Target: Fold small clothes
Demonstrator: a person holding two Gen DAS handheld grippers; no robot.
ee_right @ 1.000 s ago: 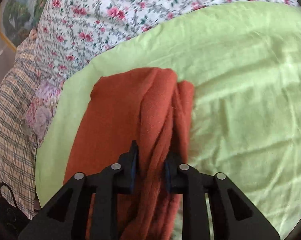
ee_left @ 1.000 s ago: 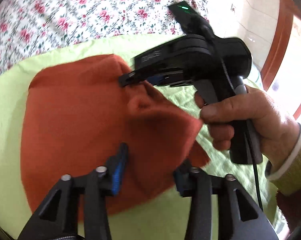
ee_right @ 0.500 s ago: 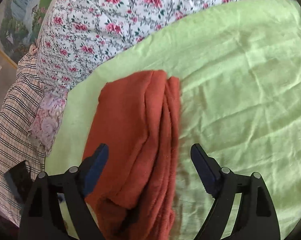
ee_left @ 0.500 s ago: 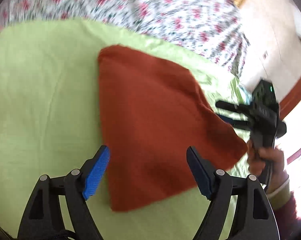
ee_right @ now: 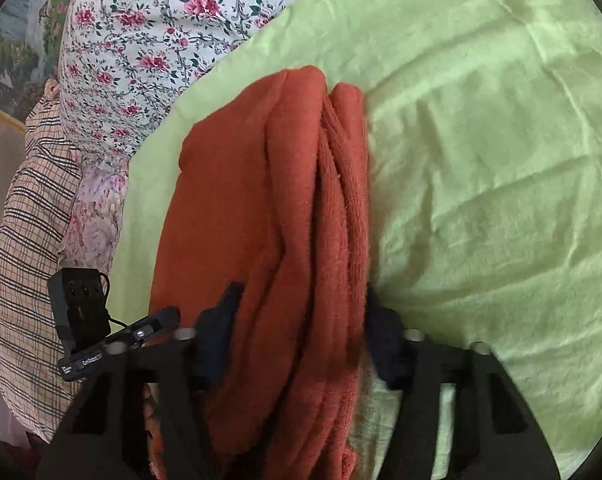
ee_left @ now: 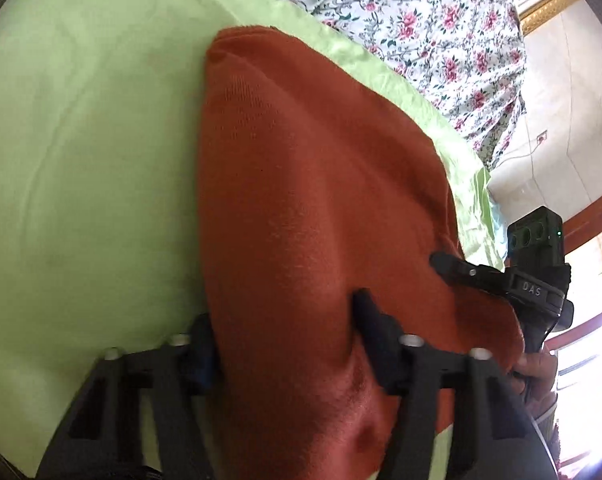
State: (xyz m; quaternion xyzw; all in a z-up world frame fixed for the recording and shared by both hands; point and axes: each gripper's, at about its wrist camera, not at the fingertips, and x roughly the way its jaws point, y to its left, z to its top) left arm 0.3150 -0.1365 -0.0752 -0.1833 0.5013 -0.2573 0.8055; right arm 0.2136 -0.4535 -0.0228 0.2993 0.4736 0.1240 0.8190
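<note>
Jaws on both tools were wide apart half a sec ago, clear of the cloth; now both are down on the rust-red knit garment (ee_left: pixel 321 208) w/ fabric bunched between the fingers. So you're past the release and into a fresh grab, prob. for the next fold or to carry the bundle.

Left hand-held gripper (ee_left: pixel 285 328), bottom centre of its own view: partly closed around the near edge of the garment, a thick hump of knit filling the gap. Can't tell if it's fully pinched yet. Right hand-held gripper (ee_right: pixel 297 332), bottom centre of its view: same story, straddling the stacked fold edges, pads dark and blurred.

Garment lies on the green sheet (ee_left: pixel 81 152) on the bed, floral bedding (ee_right: pixel 141 40) behind it.

Left view gives the broad smooth top face, plus the right tool biting in at lower right. Right view alone shows the layered ridges of the fold along the garment's right edge, and a plaid cloth (ee_right: pixel 25 240) at far left.
</note>
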